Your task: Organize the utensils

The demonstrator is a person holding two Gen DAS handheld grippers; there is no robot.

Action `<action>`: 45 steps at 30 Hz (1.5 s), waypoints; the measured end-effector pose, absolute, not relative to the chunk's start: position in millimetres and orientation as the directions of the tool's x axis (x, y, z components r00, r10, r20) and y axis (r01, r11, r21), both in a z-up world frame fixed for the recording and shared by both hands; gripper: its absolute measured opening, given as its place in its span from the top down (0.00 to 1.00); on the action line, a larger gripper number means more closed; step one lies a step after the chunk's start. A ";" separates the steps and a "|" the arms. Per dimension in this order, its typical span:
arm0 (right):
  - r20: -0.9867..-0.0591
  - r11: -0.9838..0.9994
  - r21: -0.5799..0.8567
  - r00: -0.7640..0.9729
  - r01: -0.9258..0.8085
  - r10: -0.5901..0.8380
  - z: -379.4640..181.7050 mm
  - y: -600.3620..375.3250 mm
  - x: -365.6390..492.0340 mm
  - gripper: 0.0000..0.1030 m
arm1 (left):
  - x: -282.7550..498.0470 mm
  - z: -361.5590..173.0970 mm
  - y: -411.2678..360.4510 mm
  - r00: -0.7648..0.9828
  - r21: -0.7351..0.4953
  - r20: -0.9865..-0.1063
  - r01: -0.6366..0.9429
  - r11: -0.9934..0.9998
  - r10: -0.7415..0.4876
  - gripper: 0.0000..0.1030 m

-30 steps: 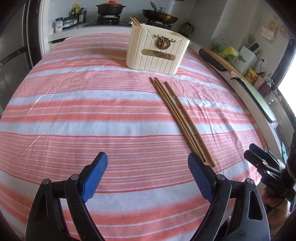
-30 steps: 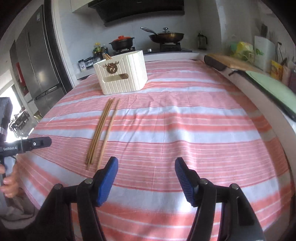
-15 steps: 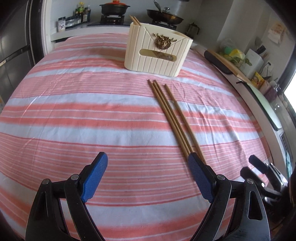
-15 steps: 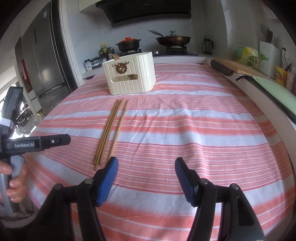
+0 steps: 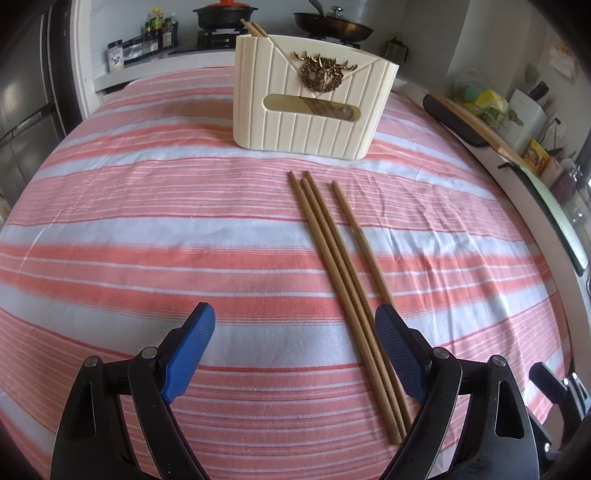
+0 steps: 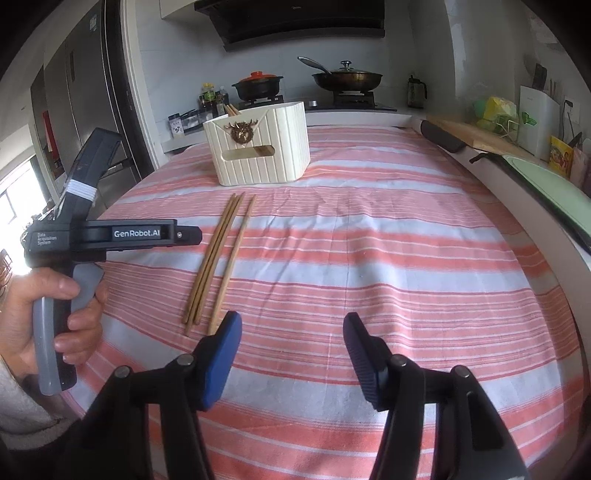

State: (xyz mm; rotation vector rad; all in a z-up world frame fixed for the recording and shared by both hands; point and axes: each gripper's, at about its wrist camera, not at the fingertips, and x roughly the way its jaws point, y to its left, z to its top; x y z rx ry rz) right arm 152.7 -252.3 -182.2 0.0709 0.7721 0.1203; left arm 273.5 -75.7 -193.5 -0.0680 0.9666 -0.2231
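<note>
Three wooden chopsticks (image 5: 343, 280) (image 6: 218, 258) lie side by side on the striped cloth. Beyond them stands a cream holder (image 5: 314, 110) (image 6: 258, 151) with a gold deer emblem; more chopsticks (image 5: 253, 27) stick out of its back left corner. My left gripper (image 5: 293, 325) is open just above the cloth, the near ends of the chopsticks just inside its right finger (image 5: 399, 354). In the right wrist view a hand holds the left gripper (image 6: 194, 235) to the left of the chopsticks. My right gripper (image 6: 291, 332) is closing with nothing between its fingers, to the right of the chopsticks' near ends.
The pink and white striped cloth (image 6: 369, 258) covers the whole table. A stove with a black pot (image 6: 258, 83) and a pan (image 6: 347, 77) stands behind it, a fridge (image 6: 85, 110) at the left. A counter with a cutting board (image 6: 472, 136) runs along the right edge.
My left gripper has moved forward and lower, so the chopsticks and the holder look nearer and the chopsticks' ends reach its right finger. The right gripper's fingers stand slightly closer together.
</note>
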 end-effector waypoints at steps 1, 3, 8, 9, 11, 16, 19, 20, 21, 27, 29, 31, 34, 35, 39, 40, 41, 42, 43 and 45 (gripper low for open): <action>-0.692 0.991 0.108 0.709 -0.084 0.136 -182.3 -252.2 153.2 0.43 | 273.8 -195.0 -77.7 0.544 -0.148 -0.812 0.160 0.976 -0.213 0.13; -0.693 0.990 0.110 0.707 -0.086 0.139 -183.1 -251.6 153.6 0.43 | 274.4 -198.3 -80.8 0.538 -0.131 -0.819 0.164 0.978 -0.199 0.13; -0.696 0.989 0.110 0.702 -0.098 0.147 -183.3 -247.5 154.9 0.43 | 273.8 -204.0 -78.8 0.549 -0.085 -0.821 0.152 0.985 -0.156 0.12; -0.699 0.989 0.105 0.701 -0.100 0.145 -183.4 -246.6 155.1 0.43 | 274.1 -203.6 -78.0 0.548 -0.085 -0.822 0.145 0.986 -0.152 0.11; -0.702 0.990 0.097 0.698 -0.102 0.141 -183.8 -245.4 155.1 0.43 | 276.3 -203.6 -76.5 0.545 -0.090 -0.825 0.137 0.987 -0.151 0.11; -0.709 0.990 0.104 0.692 -0.092 0.138 -185.9 -245.5 157.2 0.43 | 281.5 -203.7 -83.2 0.544 -0.072 -0.827 0.147 0.987 -0.141 0.10; -0.709 0.990 0.102 0.692 -0.093 0.138 -185.3 -244.2 157.2 0.43 | 284.6 -204.0 -84.1 0.549 -0.067 -0.826 0.125 0.990 -0.126 0.09; -0.709 0.991 0.098 0.692 -0.094 0.136 -185.3 -243.8 157.2 0.43 | 286.1 -204.1 -84.3 0.550 -0.064 -0.827 0.121 0.991 -0.120 0.09; -0.711 0.991 0.093 0.691 -0.095 0.133 -185.3 -243.3 157.3 0.43 | 287.4 -204.0 -84.2 0.549 -0.063 -0.828 0.116 0.991 -0.116 0.09; -0.711 0.992 0.083 0.692 -0.095 0.126 -184.7 -242.2 157.7 0.43 | 289.3 -205.6 -81.1 0.542 -0.062 -0.834 0.100 0.993 -0.106 0.09; -0.711 0.992 0.077 0.692 -0.096 0.122 -185.1 -241.5 158.2 0.43 | 290.4 -207.0 -85.3 0.540 -0.040 -0.837 0.094 0.995 -0.085 0.08; -0.713 0.993 0.077 0.691 -0.095 0.121 -186.3 -240.9 159.0 0.43 | 291.8 -207.0 -87.2 0.537 -0.030 -0.841 0.087 0.996 -0.073 0.08; -0.713 0.992 0.078 0.690 -0.098 0.124 -186.0 -238.6 160.1 0.43 | 291.0 -206.4 -84.2 0.532 -0.042 -0.843 0.093 0.995 -0.086 0.09; -0.713 0.992 0.072 0.690 -0.104 0.124 -185.4 -237.2 160.4 0.43 | 289.2 -205.9 -82.4 0.532 -0.041 -0.842 0.102 0.994 -0.089 0.10; -0.721 0.990 0.037 0.683 -0.134 0.120 -182.8 -230.6 168.5 0.43 | 280.7 -203.3 -75.9 0.536 -0.042 -0.837 0.135 0.990 -0.109 0.22; -0.724 0.989 0.036 0.679 -0.145 0.126 -182.4 -228.8 173.1 0.43 | 278.8 -202.7 -74.3 0.535 -0.048 -0.837 0.140 0.989 -0.116 0.24; -0.728 0.987 0.039 0.672 -0.154 0.134 -182.3 -226.5 178.5 0.46 | 277.6 -202.6 -73.3 0.536 -0.050 -0.836 0.143 0.988 -0.120 0.26; -0.737 0.984 0.049 0.659 -0.169 0.150 -182.7 -223.8 186.2 0.49 | 276.5 -202.4 -73.1 0.536 -0.049 -0.835 0.149 0.988 -0.122 0.29; -0.747 0.981 0.064 0.643 -0.185 0.170 -184.1 -220.7 194.4 0.53 | 275.3 -202.2 -73.0 0.537 -0.047 -0.834 0.154 0.987 -0.124 0.30; -0.759 0.972 0.100 0.615 -0.212 0.212 -187.5 -213.2 211.9 0.60 | 272.9 -201.5 -73.3 0.538 -0.046 -0.833 0.166 0.985 -0.129 0.37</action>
